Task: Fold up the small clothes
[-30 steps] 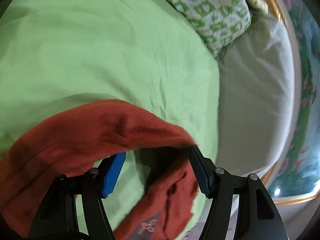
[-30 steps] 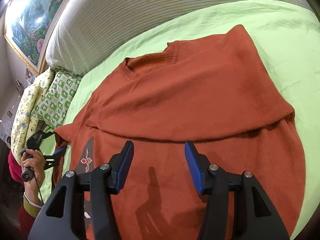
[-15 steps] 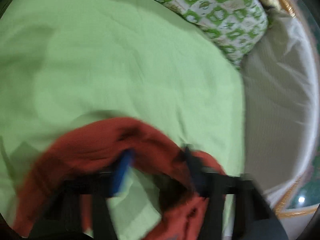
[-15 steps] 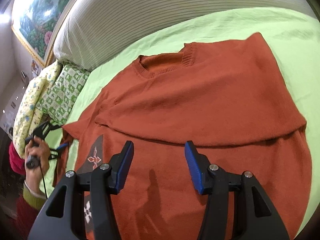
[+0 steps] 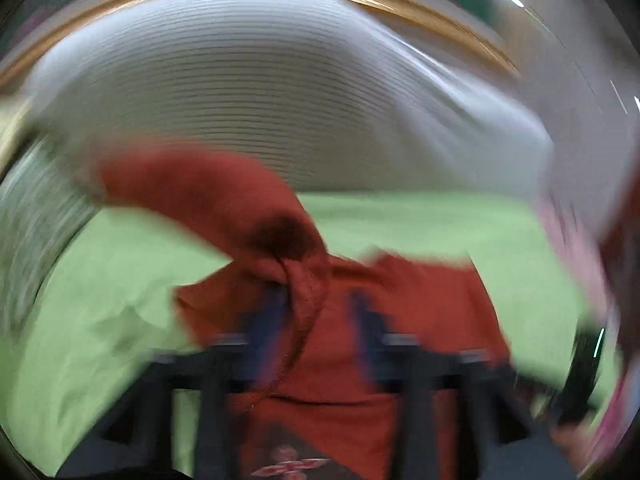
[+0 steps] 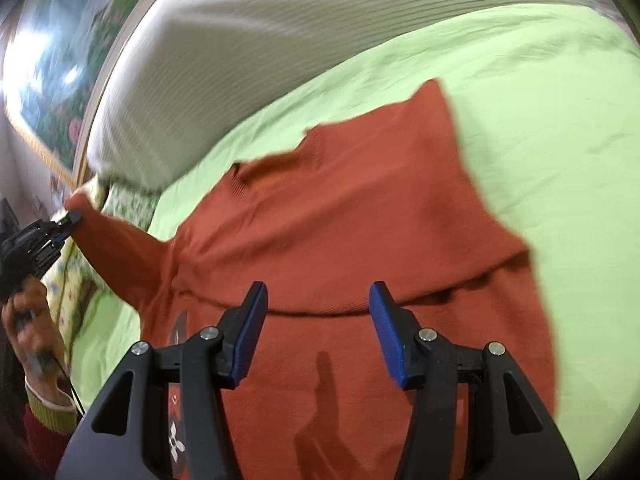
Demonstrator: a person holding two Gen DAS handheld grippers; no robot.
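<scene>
A rust-red knit sweater lies on the green bedsheet, its right sleeve folded across the chest. My left gripper is shut on the end of the left sleeve and holds it lifted off the bed at the far left. In the blurred left wrist view the left gripper has red sleeve cloth bunched between its fingers. My right gripper is open and empty, hovering over the sweater's lower body.
A white ribbed headboard cushion runs along the bed's far side under a framed painting. Patterned pillows lie at the left by the lifted sleeve. The hand holding the left gripper is at the left edge.
My left gripper has closed on the sleeve end, lifted it up off the bed and swung round towards the sweater. My right gripper has stayed open over the sweater.
</scene>
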